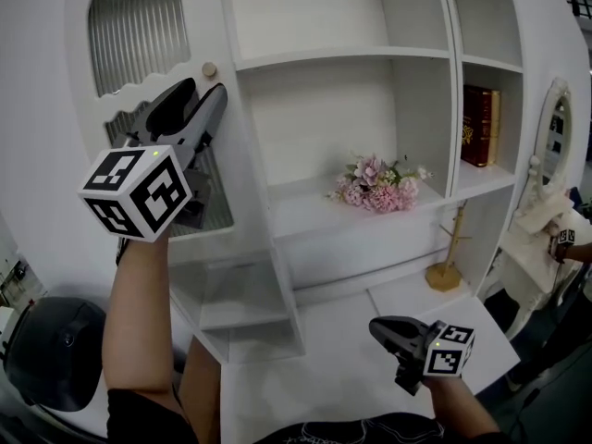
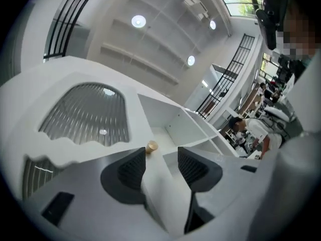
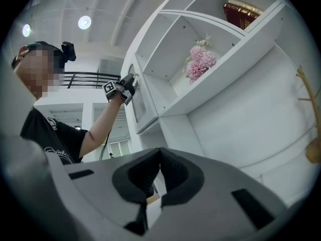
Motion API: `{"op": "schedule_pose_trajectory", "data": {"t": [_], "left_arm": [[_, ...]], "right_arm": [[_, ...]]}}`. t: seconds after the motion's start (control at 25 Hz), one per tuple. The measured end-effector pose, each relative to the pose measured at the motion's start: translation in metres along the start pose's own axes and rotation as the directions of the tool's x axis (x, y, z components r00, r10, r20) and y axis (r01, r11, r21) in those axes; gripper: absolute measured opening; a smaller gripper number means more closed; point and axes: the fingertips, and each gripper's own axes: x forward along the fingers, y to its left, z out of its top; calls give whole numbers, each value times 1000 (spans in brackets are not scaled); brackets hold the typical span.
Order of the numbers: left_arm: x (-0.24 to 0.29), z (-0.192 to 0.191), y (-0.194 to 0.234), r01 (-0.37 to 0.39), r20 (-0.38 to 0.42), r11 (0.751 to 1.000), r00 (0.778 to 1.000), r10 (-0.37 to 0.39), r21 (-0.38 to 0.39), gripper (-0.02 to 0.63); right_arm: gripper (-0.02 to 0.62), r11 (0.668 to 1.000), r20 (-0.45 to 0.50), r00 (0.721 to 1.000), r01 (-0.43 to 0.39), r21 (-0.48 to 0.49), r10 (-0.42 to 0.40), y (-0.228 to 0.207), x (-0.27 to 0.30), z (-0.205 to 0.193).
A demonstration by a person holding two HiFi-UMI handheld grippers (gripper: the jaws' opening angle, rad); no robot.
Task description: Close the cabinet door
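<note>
The white cabinet door (image 1: 199, 17) has a ribbed glass pane (image 1: 139, 26) and a small round wooden knob (image 1: 209, 68). My left gripper (image 1: 205, 91) is raised to the door just below the knob. In the left gripper view its jaws (image 2: 161, 157) stand open astride the door's right-hand edge strip (image 2: 159, 185), with the knob (image 2: 152, 146) just beyond them. The right gripper view shows the door (image 3: 139, 100) standing a little out from the cabinet front. My right gripper (image 1: 379, 326) is low over the desk, shut (image 3: 160, 154) with nothing in it.
Open shelves to the right of the door hold pink flowers (image 1: 377, 185) and a red book (image 1: 478, 125). A gold stand (image 1: 447, 266) sits on the white desk (image 1: 324, 359). A mirror (image 1: 555, 132) is at far right, a dark round object (image 1: 51, 350) at lower left.
</note>
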Motion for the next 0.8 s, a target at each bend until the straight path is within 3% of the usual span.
{"op": "schedule_pose_trajectory", "data": {"t": [0.2, 0.4, 0.64, 0.8], "left_arm": [[-38, -25, -29, 76, -42, 993, 996, -80, -88, 187], [-96, -51, -66, 159, -114, 971, 977, -181, -180, 187], [-183, -96, -121, 206, -188, 899, 937, -296, -387, 186], [-246, -121, -165, 224, -223, 833, 899, -377, -505, 185]], "right_arm": [[8, 1000, -28, 1000, -6, -26, 5, 32, 3, -2], [8, 997, -67, 997, -31, -65, 27, 75, 11, -5], [7, 997, -80, 996, -49, -63, 43, 127, 20, -16], [8, 998, -87, 995, -45, -51, 41, 158, 17, -34]]}}
